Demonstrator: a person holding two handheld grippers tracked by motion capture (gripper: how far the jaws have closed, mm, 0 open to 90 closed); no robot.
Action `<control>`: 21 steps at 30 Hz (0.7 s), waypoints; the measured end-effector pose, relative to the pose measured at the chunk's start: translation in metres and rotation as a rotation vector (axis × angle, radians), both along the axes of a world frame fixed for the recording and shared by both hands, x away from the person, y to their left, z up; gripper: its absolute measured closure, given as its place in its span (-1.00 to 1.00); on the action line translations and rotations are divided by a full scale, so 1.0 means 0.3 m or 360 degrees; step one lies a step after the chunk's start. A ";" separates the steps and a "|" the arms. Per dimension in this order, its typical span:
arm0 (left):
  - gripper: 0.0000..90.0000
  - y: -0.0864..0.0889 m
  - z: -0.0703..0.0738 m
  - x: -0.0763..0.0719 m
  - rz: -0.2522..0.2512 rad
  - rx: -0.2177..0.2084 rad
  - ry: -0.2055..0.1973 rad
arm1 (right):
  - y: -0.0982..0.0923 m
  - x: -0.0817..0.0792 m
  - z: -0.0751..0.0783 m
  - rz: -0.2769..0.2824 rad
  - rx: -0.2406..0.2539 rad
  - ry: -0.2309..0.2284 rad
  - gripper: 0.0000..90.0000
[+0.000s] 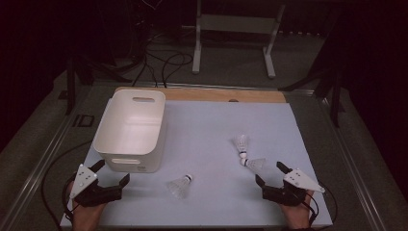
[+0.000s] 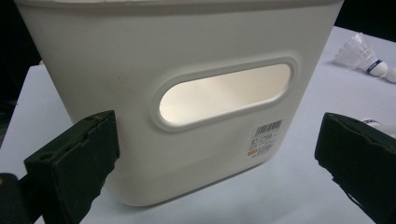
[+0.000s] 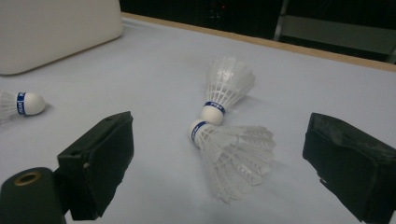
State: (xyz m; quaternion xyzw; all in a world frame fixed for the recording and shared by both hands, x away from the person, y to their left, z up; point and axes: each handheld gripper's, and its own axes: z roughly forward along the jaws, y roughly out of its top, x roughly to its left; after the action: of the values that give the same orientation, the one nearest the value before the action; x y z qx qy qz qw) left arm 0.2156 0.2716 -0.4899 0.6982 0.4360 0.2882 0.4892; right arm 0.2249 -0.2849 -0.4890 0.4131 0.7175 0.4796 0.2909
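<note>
Both hands rest low at the near tabletop (image 1: 202,125) edge, the left gripper (image 1: 109,179) released before the white bin (image 1: 130,130), the right gripper (image 1: 272,172) released just behind two touching shuttlecocks (image 3: 229,135) at near right.

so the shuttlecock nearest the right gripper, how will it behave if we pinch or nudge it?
Probably very light: the nearest shuttlecock is mostly thin translucent feather skirt, so a nudge from the open right gripper may just skid it. It lies on its side, so it would likely roll in an arc around its cork tip. The skirt looks crushable; gripping near the cork seems safer.
</note>
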 end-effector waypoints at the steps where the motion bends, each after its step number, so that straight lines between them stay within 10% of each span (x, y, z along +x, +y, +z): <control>1: -0.98 -0.001 -0.001 0.000 -0.0002 0.0001 0.0000 | 0.000 0.000 0.000 0.0003 0.0004 0.0011 -0.81; 21: -0.97 -0.003 -0.002 0.000 -0.0017 0.0005 0.0007 | 0.001 0.024 0.032 -0.0010 -0.0042 0.0080 -0.82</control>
State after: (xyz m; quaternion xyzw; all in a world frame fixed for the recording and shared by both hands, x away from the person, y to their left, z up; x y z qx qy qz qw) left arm 0.2156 0.2708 -0.4904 0.7019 0.4328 0.2846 0.4888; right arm 0.2321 -0.2847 -0.4792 0.4234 0.7294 0.4586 0.2799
